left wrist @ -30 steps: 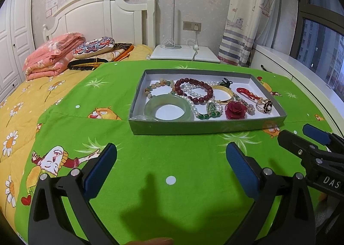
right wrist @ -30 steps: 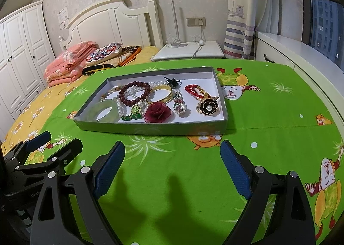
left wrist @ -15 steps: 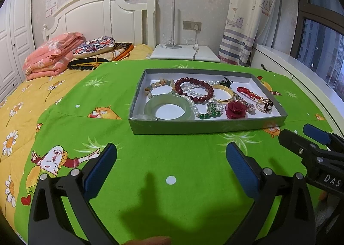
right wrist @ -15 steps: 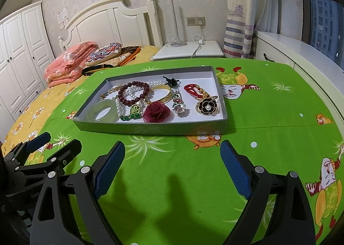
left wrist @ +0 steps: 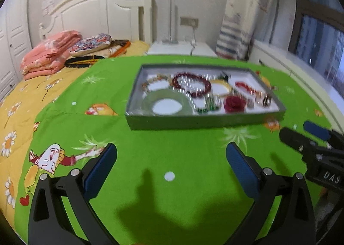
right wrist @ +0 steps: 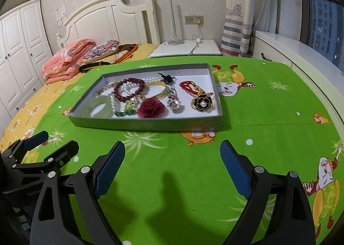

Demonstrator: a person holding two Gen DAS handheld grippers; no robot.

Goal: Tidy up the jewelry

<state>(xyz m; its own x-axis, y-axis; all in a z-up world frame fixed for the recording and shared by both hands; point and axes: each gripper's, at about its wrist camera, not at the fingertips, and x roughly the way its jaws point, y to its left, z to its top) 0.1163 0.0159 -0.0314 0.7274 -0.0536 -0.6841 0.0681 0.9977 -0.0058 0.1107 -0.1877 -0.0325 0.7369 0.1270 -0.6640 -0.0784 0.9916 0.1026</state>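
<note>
The bed (right wrist: 25, 103) is the biggest thing, with a yellow sheet and a bright green blanket (right wrist: 268, 107) on top. Pink folded quilts (right wrist: 64, 62) sit far back at 10 o'clock.

On the green blanket, at 12 o'clock from both tools, lies a flat grey tray (right wrist: 150, 125) with all the jewelry inside. A pale green bangle (right wrist: 96, 108) is at the tray's near left corner. A dark red bead bracelet (right wrist: 129, 89) is behind it, touching a string of white pearls (right wrist: 113, 103). A gold bangle (right wrist: 155, 91) is in the middle. A dark red cloth flower (right wrist: 151, 107) is near the front wall. A black and gold flower brooch (right wrist: 202, 102) is at the right (the left view is blurry).

The left tool (left wrist: 171, 160) has its blue pads wide apart and holds nothing. The right tool (right wrist: 172, 164) is wide apart too, and empty. Both hang over the blanket, near the tray but not touching it.
</note>
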